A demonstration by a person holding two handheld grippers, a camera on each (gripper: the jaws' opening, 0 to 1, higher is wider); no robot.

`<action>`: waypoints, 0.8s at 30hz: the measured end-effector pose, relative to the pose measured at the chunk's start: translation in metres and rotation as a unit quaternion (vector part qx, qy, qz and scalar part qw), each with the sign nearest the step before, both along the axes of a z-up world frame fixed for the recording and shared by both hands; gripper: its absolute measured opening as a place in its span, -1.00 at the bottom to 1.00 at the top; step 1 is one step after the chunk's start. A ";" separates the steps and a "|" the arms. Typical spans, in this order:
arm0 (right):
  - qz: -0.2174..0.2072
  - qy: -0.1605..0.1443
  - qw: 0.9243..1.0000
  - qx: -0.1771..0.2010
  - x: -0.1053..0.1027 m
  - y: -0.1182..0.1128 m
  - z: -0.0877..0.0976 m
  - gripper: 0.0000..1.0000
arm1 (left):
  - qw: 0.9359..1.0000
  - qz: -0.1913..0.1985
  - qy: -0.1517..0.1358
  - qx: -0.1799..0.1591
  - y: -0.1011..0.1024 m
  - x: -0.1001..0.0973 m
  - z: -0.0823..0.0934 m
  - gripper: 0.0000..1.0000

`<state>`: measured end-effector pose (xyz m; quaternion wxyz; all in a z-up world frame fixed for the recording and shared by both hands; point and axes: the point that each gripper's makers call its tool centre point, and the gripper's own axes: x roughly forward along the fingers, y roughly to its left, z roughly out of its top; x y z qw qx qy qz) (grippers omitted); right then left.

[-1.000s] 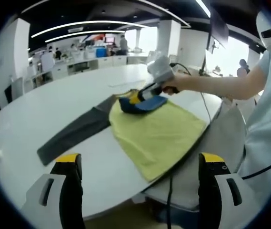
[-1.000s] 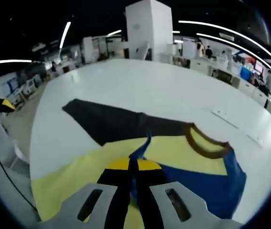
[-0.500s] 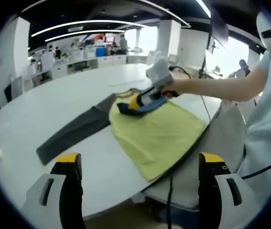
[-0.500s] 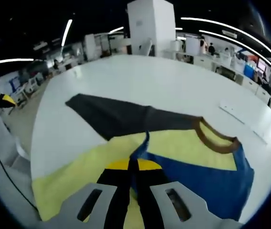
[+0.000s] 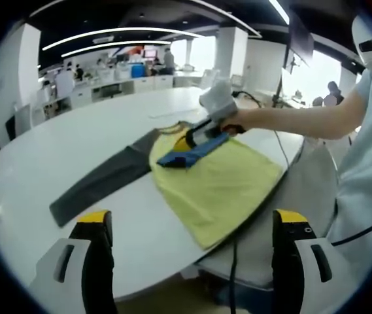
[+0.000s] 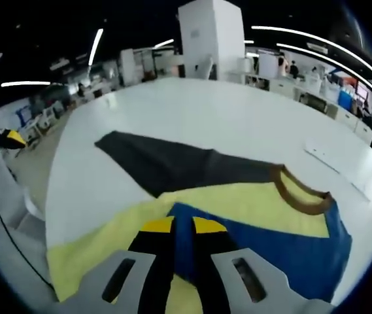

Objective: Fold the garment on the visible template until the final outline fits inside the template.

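Our right hand-held gripper (image 6: 183, 226) pinches the blue sleeve (image 6: 270, 245) over the yellow garment (image 5: 215, 180); left hand-held gripper (image 5: 189, 219) stands wide.

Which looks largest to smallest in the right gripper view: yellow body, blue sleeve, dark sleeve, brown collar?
1. yellow body
2. blue sleeve and dark sleeve: look alike, and the blue sleeve's nearness makes ranking unsure
3. brown collar
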<state>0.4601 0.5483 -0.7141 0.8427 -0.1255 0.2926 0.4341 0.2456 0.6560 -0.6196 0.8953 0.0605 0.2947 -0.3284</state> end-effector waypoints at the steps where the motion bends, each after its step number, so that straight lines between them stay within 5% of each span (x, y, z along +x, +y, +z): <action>1: -0.001 0.000 1.000 0.000 0.000 0.000 0.000 -0.79 | 1.000 0.000 0.000 0.000 0.000 0.000 0.000 0.97; 16: -0.002 -0.004 1.000 -0.002 0.002 -0.002 0.000 -0.67 | 1.000 -0.001 -0.001 0.002 0.000 0.000 0.001 0.97; 24: -0.007 -0.008 1.000 -0.004 0.002 -0.007 0.000 -0.46 | 1.000 -0.002 0.002 0.004 0.000 0.000 -0.001 0.97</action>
